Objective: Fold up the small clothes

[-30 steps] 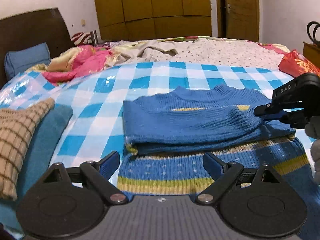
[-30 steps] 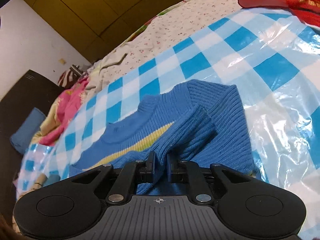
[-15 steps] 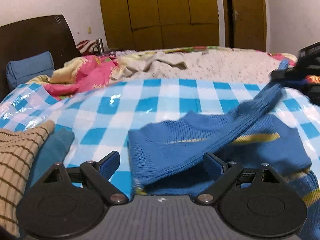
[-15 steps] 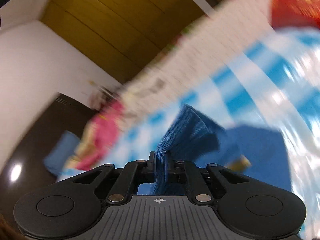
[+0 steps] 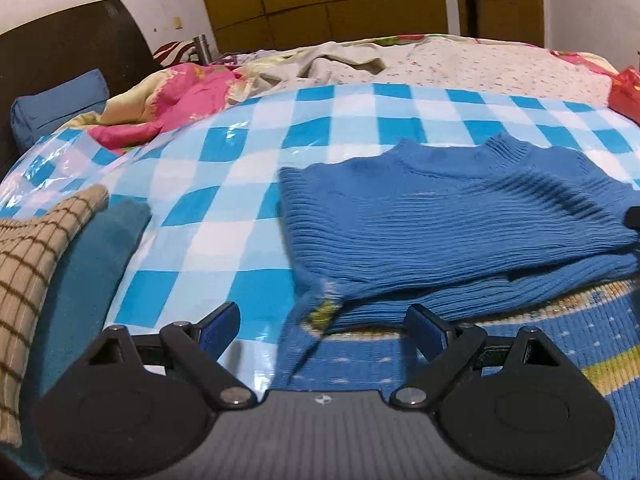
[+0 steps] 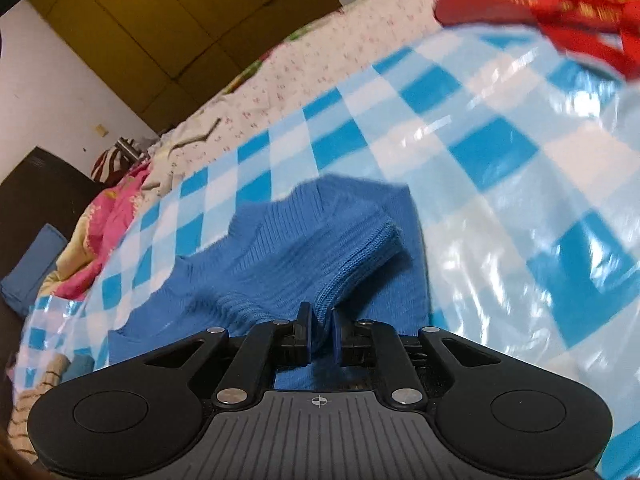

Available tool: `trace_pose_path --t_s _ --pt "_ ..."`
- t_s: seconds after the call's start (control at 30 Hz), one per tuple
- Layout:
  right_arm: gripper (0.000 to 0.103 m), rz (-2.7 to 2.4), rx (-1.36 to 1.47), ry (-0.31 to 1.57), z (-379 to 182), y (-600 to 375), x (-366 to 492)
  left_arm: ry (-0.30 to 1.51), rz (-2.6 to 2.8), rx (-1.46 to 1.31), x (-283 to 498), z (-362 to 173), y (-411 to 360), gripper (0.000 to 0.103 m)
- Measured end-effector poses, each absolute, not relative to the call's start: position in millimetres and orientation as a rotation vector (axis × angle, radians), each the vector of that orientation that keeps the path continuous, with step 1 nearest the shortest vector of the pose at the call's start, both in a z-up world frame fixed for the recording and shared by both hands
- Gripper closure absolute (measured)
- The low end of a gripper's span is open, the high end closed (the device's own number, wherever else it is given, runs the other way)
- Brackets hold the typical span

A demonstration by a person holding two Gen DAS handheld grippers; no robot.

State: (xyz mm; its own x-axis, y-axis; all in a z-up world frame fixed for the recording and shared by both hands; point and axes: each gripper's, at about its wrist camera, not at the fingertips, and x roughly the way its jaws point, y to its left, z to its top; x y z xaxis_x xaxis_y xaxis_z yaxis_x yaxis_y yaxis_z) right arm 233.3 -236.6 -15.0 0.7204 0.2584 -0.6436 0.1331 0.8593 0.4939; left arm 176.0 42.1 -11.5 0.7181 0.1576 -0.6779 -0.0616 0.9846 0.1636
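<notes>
right gripper point(image 6: 320, 334) pinching sweater point(image 6: 288, 256), left gripper point(image 5: 322, 330) wide, empty

Blue sweater point(image 6: 304, 256) sleeve between hand-held gripper point(image 6: 320, 334)

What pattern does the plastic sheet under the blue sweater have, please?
The plastic sheet has a blue-and-white check, clearest in the left wrist view.

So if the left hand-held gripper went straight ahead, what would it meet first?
Probably the sweater: its near folded edge lies just past the open left hand-held gripper. Depth is unclear.
</notes>
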Motion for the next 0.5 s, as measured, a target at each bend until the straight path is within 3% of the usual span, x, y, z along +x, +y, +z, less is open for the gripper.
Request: trace_pose_path --t_s 0.5 --pt "0.08 0.166 0.391 0.949 -2.1 -262.7 104.7 0.863 0.087 0.246 95.5 -13.3 83.6 0.004"
